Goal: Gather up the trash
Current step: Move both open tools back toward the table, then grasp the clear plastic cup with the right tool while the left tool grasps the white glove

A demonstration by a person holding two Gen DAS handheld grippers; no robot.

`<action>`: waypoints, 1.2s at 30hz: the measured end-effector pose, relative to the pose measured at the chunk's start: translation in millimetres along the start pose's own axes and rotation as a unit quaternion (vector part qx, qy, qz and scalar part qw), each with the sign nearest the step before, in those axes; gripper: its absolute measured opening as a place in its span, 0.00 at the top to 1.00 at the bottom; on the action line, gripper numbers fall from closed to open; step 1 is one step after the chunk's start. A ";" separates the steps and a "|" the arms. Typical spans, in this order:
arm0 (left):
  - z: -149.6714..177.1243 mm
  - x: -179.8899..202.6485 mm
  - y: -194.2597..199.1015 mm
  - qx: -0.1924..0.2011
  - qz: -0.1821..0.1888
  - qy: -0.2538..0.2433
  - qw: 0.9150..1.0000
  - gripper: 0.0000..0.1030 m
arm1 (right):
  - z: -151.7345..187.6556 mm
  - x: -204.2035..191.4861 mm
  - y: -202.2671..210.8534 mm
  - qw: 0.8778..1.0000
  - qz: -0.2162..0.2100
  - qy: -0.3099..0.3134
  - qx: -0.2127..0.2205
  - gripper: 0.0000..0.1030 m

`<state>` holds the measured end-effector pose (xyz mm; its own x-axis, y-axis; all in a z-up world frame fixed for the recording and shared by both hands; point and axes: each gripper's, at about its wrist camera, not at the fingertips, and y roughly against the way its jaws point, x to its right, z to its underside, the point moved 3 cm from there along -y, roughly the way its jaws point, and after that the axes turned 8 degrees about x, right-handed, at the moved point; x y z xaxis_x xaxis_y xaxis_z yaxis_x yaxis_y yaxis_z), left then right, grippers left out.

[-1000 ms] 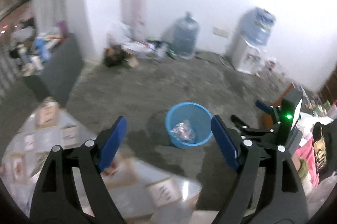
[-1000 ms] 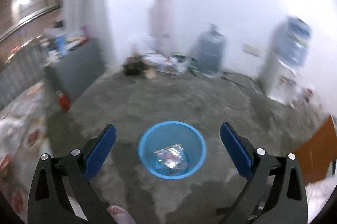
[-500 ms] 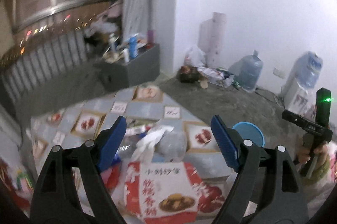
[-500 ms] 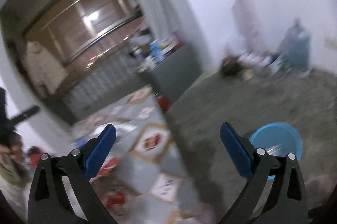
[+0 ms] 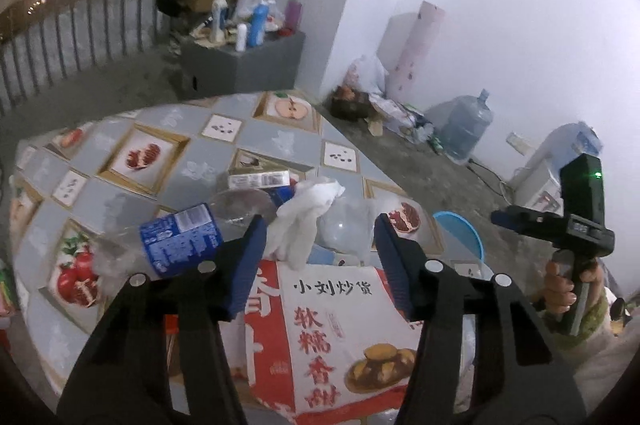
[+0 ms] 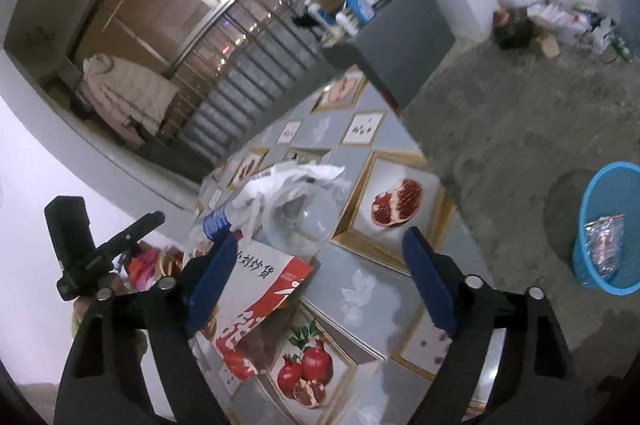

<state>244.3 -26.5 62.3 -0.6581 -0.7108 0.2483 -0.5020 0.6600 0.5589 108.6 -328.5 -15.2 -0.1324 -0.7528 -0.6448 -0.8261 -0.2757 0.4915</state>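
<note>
Trash lies on a table with a fruit-print cloth: a red and white snack bag, a crumpled white tissue, a crushed clear bottle with a blue label, a clear plastic cup and a small white box. My left gripper is open and empty, above the bag and near the tissue. My right gripper is open and empty over the table, beside the bag and the cup. A blue bin holding a wrapper stands on the floor to the right.
The blue bin's rim shows past the table's far edge. A grey cabinet with bottles stands beyond the table. Water jugs and clutter line the white wall. The right gripper's body is at the right of the left wrist view.
Both grippers have swung from the blue bin on the floor to the table with the trash. Both stay open and empty.
</note>
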 end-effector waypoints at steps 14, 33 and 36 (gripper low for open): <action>3.8 -12.6 -72.7 -0.065 0.015 -0.046 0.997 0.50 | 4.7 12.4 -115.0 0.996 -0.007 0.003 -0.086 0.42; 8.5 -15.2 -117.8 -0.120 0.023 -0.063 0.990 0.85 | 1.9 18.5 -158.1 0.993 -0.044 0.032 -0.108 0.72; 8.5 -15.6 -118.6 -0.119 0.025 -0.059 0.991 0.90 | 3.4 18.5 -158.5 0.992 -0.046 0.033 -0.111 0.82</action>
<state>309.4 -91.5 -14.6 -0.7467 -0.6361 0.1944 -0.3297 0.6079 0.7223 235.2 -296.7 -107.0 -0.0205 -0.7539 -0.6566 -0.6909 -0.4640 0.5543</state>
